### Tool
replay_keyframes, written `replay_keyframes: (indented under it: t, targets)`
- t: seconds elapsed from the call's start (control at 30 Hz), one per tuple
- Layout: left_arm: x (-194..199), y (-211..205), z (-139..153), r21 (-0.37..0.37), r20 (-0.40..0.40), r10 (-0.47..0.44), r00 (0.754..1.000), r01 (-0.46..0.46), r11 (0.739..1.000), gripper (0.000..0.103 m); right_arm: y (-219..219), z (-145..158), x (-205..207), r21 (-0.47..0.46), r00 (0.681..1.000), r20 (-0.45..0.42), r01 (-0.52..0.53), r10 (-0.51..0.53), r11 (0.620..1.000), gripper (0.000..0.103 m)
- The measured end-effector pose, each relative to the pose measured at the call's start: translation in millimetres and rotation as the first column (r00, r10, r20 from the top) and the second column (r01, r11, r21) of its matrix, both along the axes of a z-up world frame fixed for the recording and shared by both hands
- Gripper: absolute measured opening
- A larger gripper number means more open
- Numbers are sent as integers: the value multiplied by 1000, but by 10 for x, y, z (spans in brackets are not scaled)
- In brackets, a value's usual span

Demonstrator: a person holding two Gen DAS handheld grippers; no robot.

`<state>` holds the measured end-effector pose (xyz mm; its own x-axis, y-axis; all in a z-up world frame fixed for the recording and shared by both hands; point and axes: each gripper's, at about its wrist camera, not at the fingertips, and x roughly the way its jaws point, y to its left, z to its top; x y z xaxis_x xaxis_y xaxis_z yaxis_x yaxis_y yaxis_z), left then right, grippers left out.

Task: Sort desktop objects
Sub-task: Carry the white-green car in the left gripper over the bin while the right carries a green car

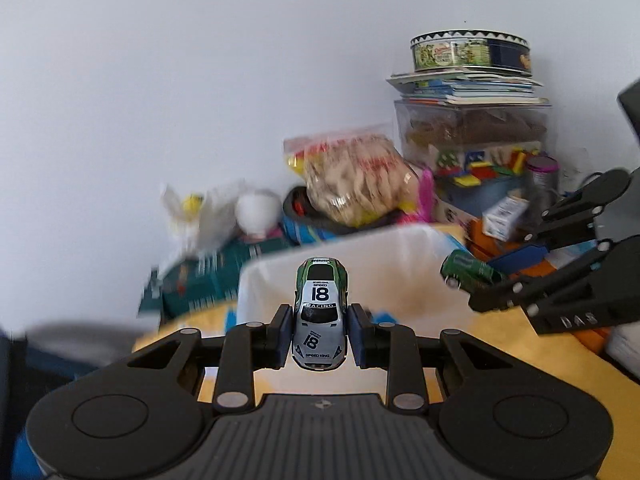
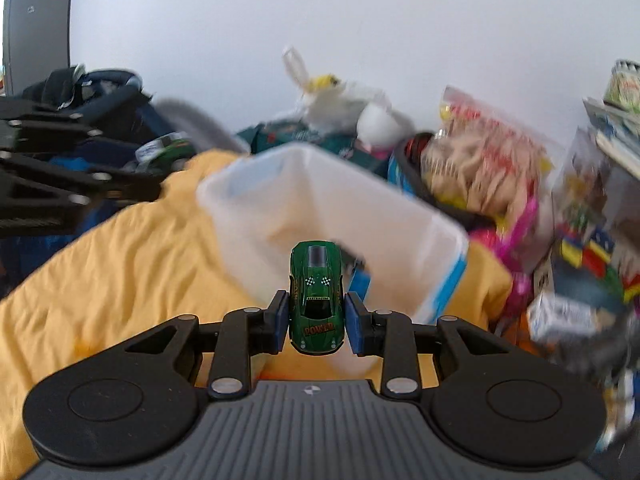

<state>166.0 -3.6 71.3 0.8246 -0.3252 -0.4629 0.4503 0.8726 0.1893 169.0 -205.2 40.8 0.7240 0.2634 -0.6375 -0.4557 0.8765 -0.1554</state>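
Yellow cloth (image 2: pixel 120 248) covers the table, all soft and wrinkly. On it sits a big white plastic tub (image 2: pixel 320 216) with nothing clear to see inside, because the picture is blurry. Behind the tub is a pile of stuff by the white wall: a bag of snacks (image 1: pixel 352 180), a clear box of colourful blocks (image 1: pixel 472 140) with books (image 1: pixel 468 88) and a round tin (image 1: pixel 470 50) stacked on top. The left gripper (image 1: pixel 320 334) pinches a little silver and green car (image 1: pixel 320 316) with the number 18 on it, held up in front of the tub. The right gripper (image 2: pixel 317 322) pinches a little dark green car (image 2: pixel 317 300), also up in the air near the tub.
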Motion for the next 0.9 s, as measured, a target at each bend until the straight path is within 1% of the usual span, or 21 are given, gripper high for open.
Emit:
replay_keyframes:
  t: [0.07, 0.1, 0.17, 0.23, 0.33, 0.43, 0.57, 0.67, 0.77, 0.83, 0.87, 0.9]
  targets:
    - [243, -104, -28, -5, -20, -8, 1000, 8, 1000, 33, 57, 55, 192, -19, 1000, 3, -8, 8, 1000, 33]
    - [368, -167, -60, 8, -25, 1, 1000, -1, 1000, 33, 78, 65, 269, -31, 1000, 9, -9, 9, 999, 33]
    - [520, -242, -136, 23, -39, 10, 999, -9, 1000, 33, 122, 59, 420, -54, 1000, 9, -8, 9, 999, 33]
    - [658, -335, -225, 37, -63, 16, 998, -14, 999, 33, 104, 37, 561, -47, 1000, -7, 5, -5, 999, 33]
    - [798, -392, -308, 50, -95, 12, 995, -7, 999, 33, 72, -63, 741, -48, 998, -37, 39, -41, 998, 33]
    - [882, -386, -378, 47, -123, 11, 992, -5, 999, 33, 68, -163, 915, -64, 995, -65, 77, -81, 995, 33]
    - [911, -373, -368, 8, -147, 5, 989, -3, 1000, 34, 65, -245, 1015, -54, 989, -101, 98, -103, 994, 34]
    - [871, -359, -318, 3, -132, -2, 991, 2, 1000, 42, 78, -246, 1020, -47, 990, -94, 102, -106, 994, 36]
    - [805, -321, -228, -9, -115, -4, 993, 3, 1000, 43, 120, -226, 982, -57, 992, -91, 79, -84, 995, 36]
    - [745, -266, -152, -37, -106, 12, 994, -16, 999, 45, 154, -210, 960, -66, 994, -85, 65, -71, 996, 36]
    - [702, -223, -112, -63, -105, 16, 994, -23, 998, 50, 170, -199, 942, -67, 994, -84, 61, -67, 996, 36]
    - [640, -174, -70, -93, -101, 14, 995, -23, 995, 59, 184, -185, 905, -68, 995, -84, 55, -61, 996, 37]
